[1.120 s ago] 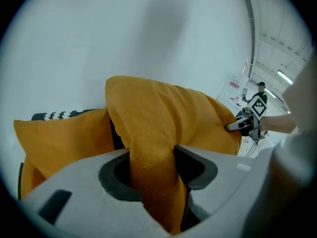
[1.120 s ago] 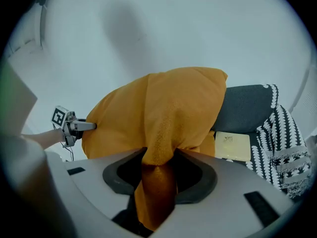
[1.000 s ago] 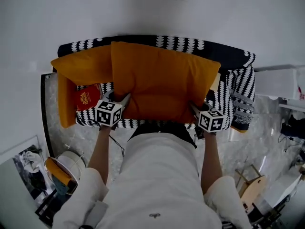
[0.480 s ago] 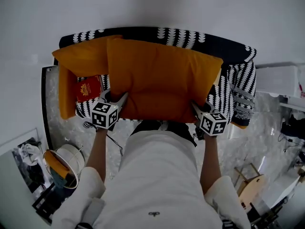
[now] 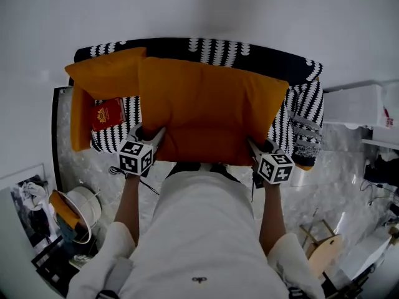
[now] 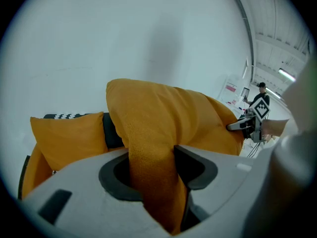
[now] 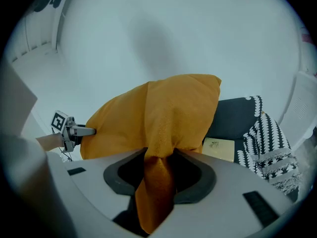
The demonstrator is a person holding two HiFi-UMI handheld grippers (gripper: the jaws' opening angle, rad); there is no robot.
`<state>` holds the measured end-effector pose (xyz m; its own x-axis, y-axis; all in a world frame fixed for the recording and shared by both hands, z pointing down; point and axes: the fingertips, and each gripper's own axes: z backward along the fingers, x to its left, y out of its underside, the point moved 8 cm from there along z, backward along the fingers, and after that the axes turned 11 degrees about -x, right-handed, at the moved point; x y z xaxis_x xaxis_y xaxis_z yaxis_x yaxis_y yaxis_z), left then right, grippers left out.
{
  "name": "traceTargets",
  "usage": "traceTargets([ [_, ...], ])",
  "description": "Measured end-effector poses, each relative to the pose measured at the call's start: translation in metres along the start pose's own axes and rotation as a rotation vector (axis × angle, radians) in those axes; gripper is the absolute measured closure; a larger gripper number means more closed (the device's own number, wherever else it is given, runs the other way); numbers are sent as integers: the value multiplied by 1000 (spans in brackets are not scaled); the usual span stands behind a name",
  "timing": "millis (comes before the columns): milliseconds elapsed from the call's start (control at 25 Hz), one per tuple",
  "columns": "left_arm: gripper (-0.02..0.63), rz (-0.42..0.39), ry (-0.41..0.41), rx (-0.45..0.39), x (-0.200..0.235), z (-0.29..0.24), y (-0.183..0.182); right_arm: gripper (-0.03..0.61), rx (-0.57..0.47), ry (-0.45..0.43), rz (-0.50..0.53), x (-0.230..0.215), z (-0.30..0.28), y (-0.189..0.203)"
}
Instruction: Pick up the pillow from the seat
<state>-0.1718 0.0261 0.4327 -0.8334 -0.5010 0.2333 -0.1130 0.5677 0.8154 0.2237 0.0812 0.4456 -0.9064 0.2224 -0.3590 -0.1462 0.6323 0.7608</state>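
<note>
A large orange pillow (image 5: 209, 108) hangs over the black-and-white patterned seat (image 5: 249, 53), held by its two near corners. My left gripper (image 5: 151, 135) is shut on the near left corner, and orange fabric (image 6: 151, 177) fills the space between its jaws. My right gripper (image 5: 254, 146) is shut on the near right corner, with a fold of the pillow (image 7: 158, 175) pinched between its jaws. Each gripper view also catches the other gripper at the pillow's far side. The seat cushion under the pillow is mostly hidden.
A second orange pillow (image 5: 103, 73) leans at the seat's left end, with a red booklet (image 5: 107, 113) beside it. A patterned cloth (image 5: 305, 129) drapes over the right arm. A pale booklet (image 7: 218, 148) lies on the seat. A stool (image 5: 321, 248) and clutter stand on the marble floor.
Both grippers have risen and drawn towards me with the pillow; its near edge now sits clear of the seat's front. The grips on both corners are unchanged.
</note>
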Motion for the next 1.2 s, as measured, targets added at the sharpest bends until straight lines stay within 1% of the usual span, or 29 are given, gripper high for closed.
traceTargets([
  [200,411,2,-5,-18,-53,2,0,423,-39,11,23,-28,46,-1],
  [400,410,-23,-7,-42,-103,5,2,423,-76,16,22,-54,88,7],
  [520,410,-33,-14,-49,-128,10,8,423,-82,8,15,-66,109,17],
  [720,410,-15,-51,-45,-165,21,25,425,-73,-26,23,-84,134,28],
  [960,410,-14,-93,-50,-188,40,35,426,-73,-72,35,-89,148,35],
  [1200,408,-22,-100,-86,-195,54,29,430,-110,-86,43,-83,163,31],
])
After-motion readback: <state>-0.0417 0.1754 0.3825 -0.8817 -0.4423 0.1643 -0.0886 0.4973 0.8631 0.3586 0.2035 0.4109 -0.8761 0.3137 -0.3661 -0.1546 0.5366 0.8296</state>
